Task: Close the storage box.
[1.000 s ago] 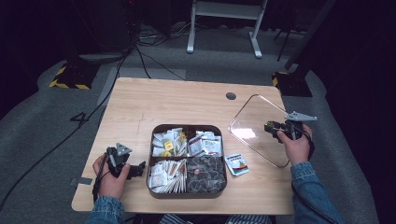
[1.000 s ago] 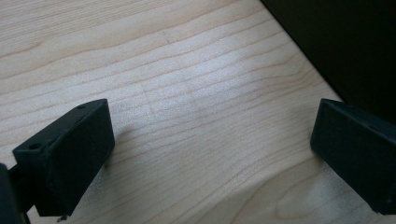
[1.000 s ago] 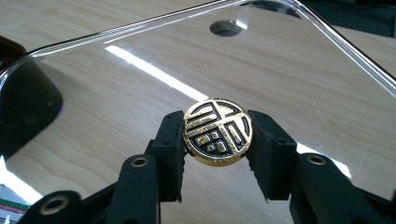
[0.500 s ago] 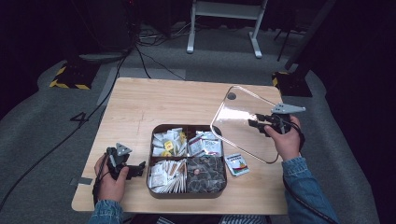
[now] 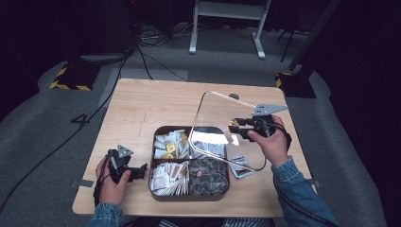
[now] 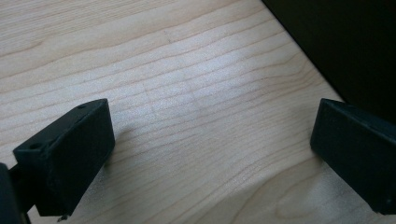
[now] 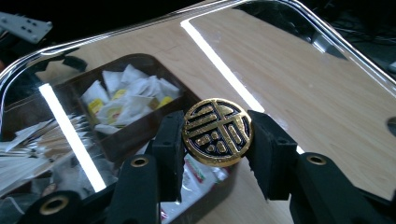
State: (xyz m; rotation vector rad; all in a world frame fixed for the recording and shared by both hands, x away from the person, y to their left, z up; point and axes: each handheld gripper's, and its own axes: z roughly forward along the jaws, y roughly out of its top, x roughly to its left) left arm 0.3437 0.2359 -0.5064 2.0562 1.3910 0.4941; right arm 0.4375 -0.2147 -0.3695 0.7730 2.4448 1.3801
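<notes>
Over the near half of the table (image 5: 142,109), high view: right claw (image 5: 232,127) holds a clear lid (image 5: 208,118) by its round gold knob, lid lifted and tilted up on edge, its lower rim over the right side of the box (image 5: 156,187). Box is dark, rounded, with compartments: white and yellow packets (image 5: 170,144) at the back left, paper sachets (image 5: 168,177) at the front left, dark wrapped bits (image 5: 208,172) at the front right. Back right compartment sits behind the lid and its glare, contents hard to read. One loose packet (image 5: 242,166) lies on the table just right of the box, under the lid's lower corner. Left claw (image 5: 137,171) rests on the table near the front left corner, just beside the box's left wall, not touching anything else that I can see.

Left gripper view: both black jaws stand wide apart, bare wood (image 6: 196,102) between them, nothing gripped. Dark box wall (image 6: 345,42) fills the upper right corner.

Right gripper view: jaws clamped on the gold knob (image 7: 217,131), one pad on each side of the disc, knob face toward the camera. Clear lid (image 7: 299,56) spreads behind it; through it the box (image 7: 135,130) and its white packets (image 7: 126,95) show at left, bare table at right.
</notes>
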